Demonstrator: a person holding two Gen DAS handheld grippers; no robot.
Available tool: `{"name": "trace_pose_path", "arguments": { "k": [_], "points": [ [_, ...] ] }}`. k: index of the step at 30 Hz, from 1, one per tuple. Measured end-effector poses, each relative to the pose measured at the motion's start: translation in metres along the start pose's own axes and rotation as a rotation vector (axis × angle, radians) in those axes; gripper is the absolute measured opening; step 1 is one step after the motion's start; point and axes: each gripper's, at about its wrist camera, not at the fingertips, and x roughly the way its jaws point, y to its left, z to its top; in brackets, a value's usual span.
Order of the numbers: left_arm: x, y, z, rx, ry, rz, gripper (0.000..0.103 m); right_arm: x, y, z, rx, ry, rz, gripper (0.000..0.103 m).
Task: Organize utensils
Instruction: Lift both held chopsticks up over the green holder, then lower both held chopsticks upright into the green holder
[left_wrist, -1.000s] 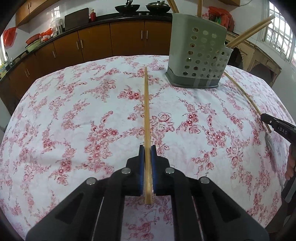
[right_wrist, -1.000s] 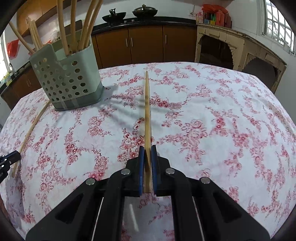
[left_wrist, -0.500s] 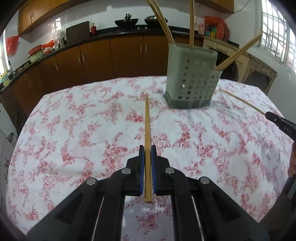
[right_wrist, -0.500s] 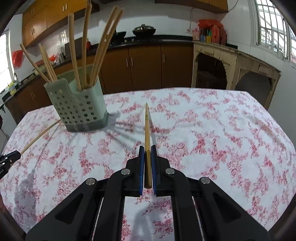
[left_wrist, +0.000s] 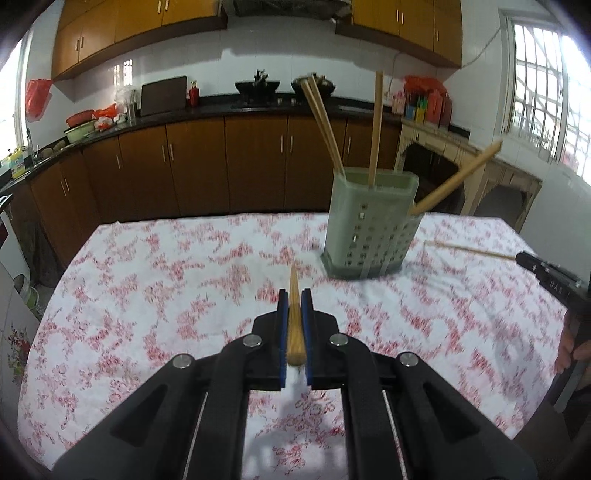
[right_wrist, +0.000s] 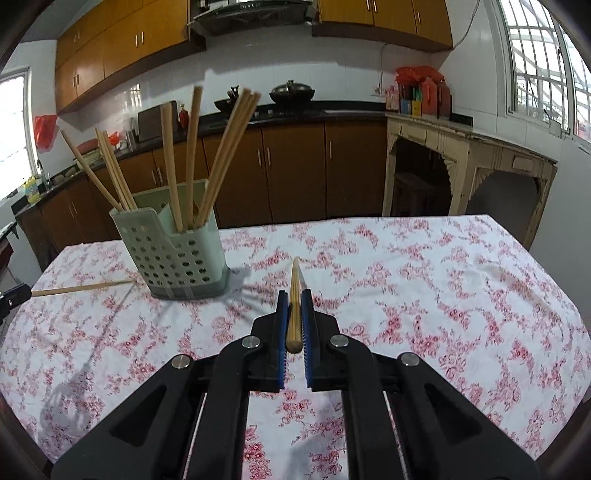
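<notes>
**Two chopsticks pinched, caddy part-filled**

A pale green perforated caddy (right_wrist: 171, 243) stands upright on the bench (right_wrist: 443, 280), left of centre in the right wrist view and right of centre in the left wrist view (left_wrist: 371, 229). It holds a loose bunch of wooden chopsticks (right_wrist: 192, 155) that lean outward in several directions; in the left wrist view one of them angles steeply to the right over the rim (left_wrist: 456, 181).

The left hand-held gripper (left_wrist: 294, 308) fills the lower middle of its frame, its blue pads pressed onto a single chopstick (left_wrist: 294, 317) that runs forward between them, its tapered tip pointing toward the caddy's base. The right hand-held gripper (right_wrist: 294, 308) is pinched the same way on another chopstick (right_wrist: 294, 310), whose tip points past the caddy's right side. Each tool also shows at the edge of the other's view: the right one at the right edge of the left wrist view, with its chopstick reaching toward the caddy, and the left one at the far left of the right wrist view, its chopstick ending just beside the caddy's base. Both held sticks appear to be off the cloth.

The bench wears a white tablecloth printed with red flowers (left_wrist: 166, 295). Behind it run brown cabinets (right_wrist: 295, 170) under a dark countertop carrying woks (right_wrist: 291, 90), with barred windows (right_wrist: 543, 55) at the upper right.
</notes>
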Motion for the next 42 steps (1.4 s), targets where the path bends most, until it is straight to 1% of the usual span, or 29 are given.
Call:
{"name": "trace_pose_path", "arguments": {
  "k": [5,10,14,21,27,34,39,42],
  "points": [
    [-0.02,0.002,0.017,-0.026,-0.082,-0.024,0.008,-0.012,0.002,0.013,0.007,-0.057,0.018,0.008],
    [-0.03,0.003,0.027,-0.049,-0.131,-0.02,0.008,-0.025,0.004,0.023,0.012,-0.112,0.035,0.008],
    [-0.03,0.005,0.032,-0.074,-0.135,-0.022,0.008,-0.031,0.004,0.029,0.016,-0.139,0.044,0.008],
    [-0.037,0.002,0.043,-0.068,-0.149,-0.027,0.008,-0.046,0.008,0.044,0.018,-0.173,0.068,0.008],
    [-0.05,-0.004,0.056,-0.054,-0.168,-0.049,0.008,-0.061,0.012,0.06,0.035,-0.181,0.122,0.008],
    [-0.073,-0.028,0.077,0.009,-0.194,-0.096,0.008,-0.08,0.02,0.08,0.05,-0.201,0.207,0.008],
    [-0.087,-0.048,0.092,0.04,-0.214,-0.138,0.008,-0.095,0.032,0.095,0.036,-0.24,0.263,0.008],
    [-0.092,-0.059,0.1,0.053,-0.233,-0.147,0.008,-0.101,0.04,0.104,0.022,-0.267,0.283,0.008]
  ]
}}
